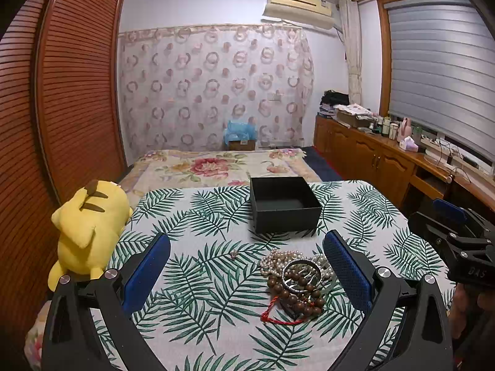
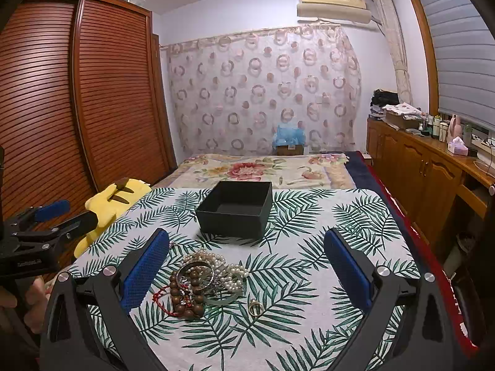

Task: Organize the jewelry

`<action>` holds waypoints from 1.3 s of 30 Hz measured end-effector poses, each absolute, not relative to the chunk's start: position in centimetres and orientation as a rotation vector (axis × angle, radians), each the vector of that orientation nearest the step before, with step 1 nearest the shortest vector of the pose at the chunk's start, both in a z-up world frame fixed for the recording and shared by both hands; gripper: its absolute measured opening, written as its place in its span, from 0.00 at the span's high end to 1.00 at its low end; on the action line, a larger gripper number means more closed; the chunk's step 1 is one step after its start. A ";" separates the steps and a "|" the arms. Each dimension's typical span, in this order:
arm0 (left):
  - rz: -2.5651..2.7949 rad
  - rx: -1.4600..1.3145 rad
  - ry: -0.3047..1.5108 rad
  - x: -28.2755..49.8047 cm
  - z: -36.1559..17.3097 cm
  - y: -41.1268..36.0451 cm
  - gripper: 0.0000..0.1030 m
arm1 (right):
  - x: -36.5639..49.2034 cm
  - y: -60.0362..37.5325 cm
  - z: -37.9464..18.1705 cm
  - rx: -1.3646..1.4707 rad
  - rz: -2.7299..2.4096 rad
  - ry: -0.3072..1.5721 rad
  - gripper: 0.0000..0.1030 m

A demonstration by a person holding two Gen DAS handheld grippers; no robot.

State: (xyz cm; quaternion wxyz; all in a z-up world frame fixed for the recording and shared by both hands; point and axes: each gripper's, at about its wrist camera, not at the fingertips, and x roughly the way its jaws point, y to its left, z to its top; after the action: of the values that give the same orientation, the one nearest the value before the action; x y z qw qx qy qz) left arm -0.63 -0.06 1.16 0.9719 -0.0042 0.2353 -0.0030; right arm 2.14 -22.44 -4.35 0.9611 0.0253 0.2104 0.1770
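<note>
Jewelry (image 1: 295,281) piled on the surface (image 1: 198,281) near an empty box (image 1: 284,204); both tongs (image 1: 247,275) (image 2: 247,272) wide open, holding nothing.

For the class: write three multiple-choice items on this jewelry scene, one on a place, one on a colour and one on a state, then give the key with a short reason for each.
1. Where does the black box stand relative to the jewelry pile?
A. Beyond it, farther along the table
B. On top of it
C. On the floor

2. What colour are the pads on the fingers of the left gripper?
A. Red
B. Blue
C. Green

3. What state is the black box in?
A. Closed with a lid
B. Full of beads
C. Open and empty

Key: 1 A, the box sits farther back on the leaf-print cloth; 2 B, the pads are blue; 3 C, its bare dark floor shows and there is no lid on it.
</note>
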 end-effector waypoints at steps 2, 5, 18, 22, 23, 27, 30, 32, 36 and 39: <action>-0.007 -0.008 0.475 -0.6 1.2 -0.1 0.07 | 2.1 -22.5 -4.3 0.051 0.359 0.427 0.02; -0.008 -0.009 0.474 -0.6 1.1 0.0 0.07 | 2.1 -22.5 -4.3 0.052 0.360 0.426 0.02; -0.006 -0.011 0.472 -0.7 1.1 0.0 0.07 | 2.1 -22.3 -4.4 0.052 0.361 0.424 0.02; -0.007 -0.010 0.473 -0.6 1.1 0.0 0.07 | 2.1 -22.3 -4.3 0.051 0.361 0.424 0.02; -0.006 -0.010 0.474 -0.7 1.1 0.0 0.07 | 2.1 -22.3 -4.4 0.051 0.361 0.423 0.02; -0.007 -0.010 0.474 -0.7 1.1 0.0 0.07 | 2.1 -22.1 -4.4 0.051 0.362 0.424 0.02; -0.007 -0.010 0.474 -0.7 1.1 -0.1 0.07 | 2.2 -22.1 -4.4 0.054 0.362 0.424 0.02; -0.007 -0.012 0.476 -0.6 1.1 -0.1 0.07 | 2.1 -22.0 -4.3 0.055 0.362 0.425 0.02; -0.007 -0.011 0.489 -0.4 1.1 -0.2 0.07 | 2.0 -21.0 -4.5 -0.016 0.360 0.432 0.02; -0.009 -0.009 0.506 0.1 0.5 -0.3 0.07 | 2.7 -21.3 -5.6 -0.014 0.366 0.448 0.02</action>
State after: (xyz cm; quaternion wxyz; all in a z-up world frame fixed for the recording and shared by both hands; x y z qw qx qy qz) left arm 0.07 -0.29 0.47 0.9681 -0.0046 0.2504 -0.0044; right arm 2.68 -21.28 -5.62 0.9584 -0.0071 0.2208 0.1806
